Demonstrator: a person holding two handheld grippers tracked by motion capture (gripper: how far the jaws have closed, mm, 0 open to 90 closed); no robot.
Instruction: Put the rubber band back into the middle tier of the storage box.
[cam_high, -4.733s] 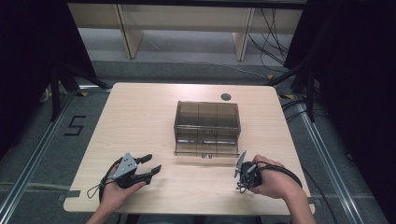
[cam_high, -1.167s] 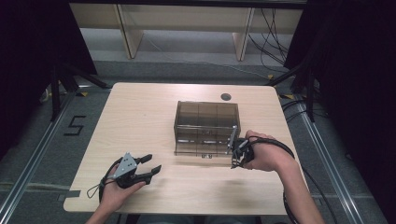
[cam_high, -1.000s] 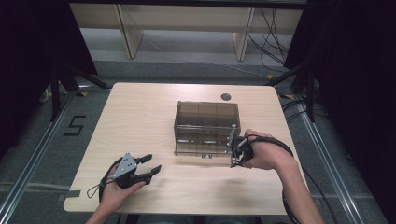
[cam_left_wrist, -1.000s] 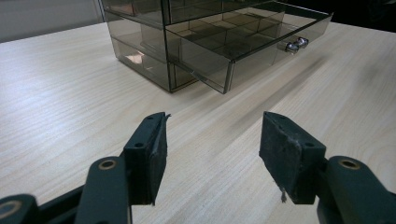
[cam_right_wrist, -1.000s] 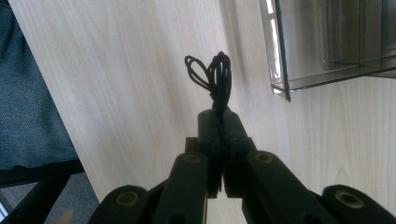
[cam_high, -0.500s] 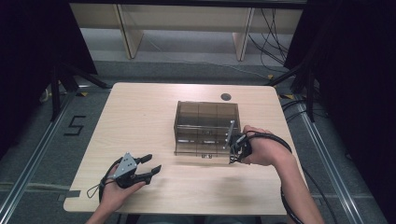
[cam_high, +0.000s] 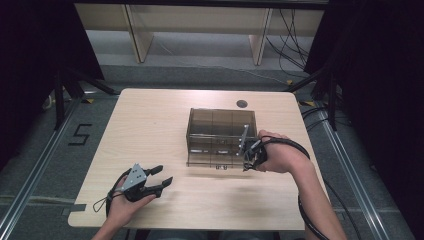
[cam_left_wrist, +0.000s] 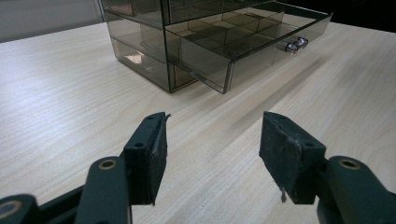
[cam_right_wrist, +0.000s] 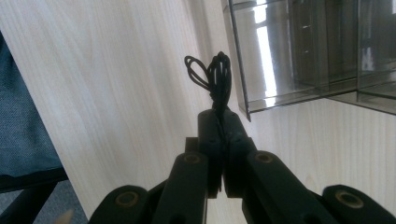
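Note:
A smoky clear drawer cabinet (cam_high: 220, 131) stands mid-table. One low drawer (cam_left_wrist: 243, 53) with a metal knob (cam_left_wrist: 296, 44) is pulled out toward the front. My right gripper (cam_high: 248, 152) hovers at the cabinet's front right corner, above the drawer's right end. It is shut on a thin black looped band (cam_right_wrist: 215, 77) that sticks out past the tips of the right gripper (cam_right_wrist: 222, 116), just beside the cabinet's corner (cam_right_wrist: 243, 93). My left gripper (cam_high: 162, 177) rests near the front left of the table. The left gripper (cam_left_wrist: 212, 140) is open, nothing between its pads, pointing at the cabinet.
The wooden table (cam_high: 150, 125) has bare room left of and in front of the cabinet. A dark round grommet (cam_high: 242, 104) sits near the far edge. Shelf legs and cables lie on the floor beyond. A chair edge (cam_right_wrist: 23, 140) shows by the table's near side.
The right gripper has come from the table's front right up to the cabinet's front right corner, edging slightly farther in the last second. The left gripper has stayed put.

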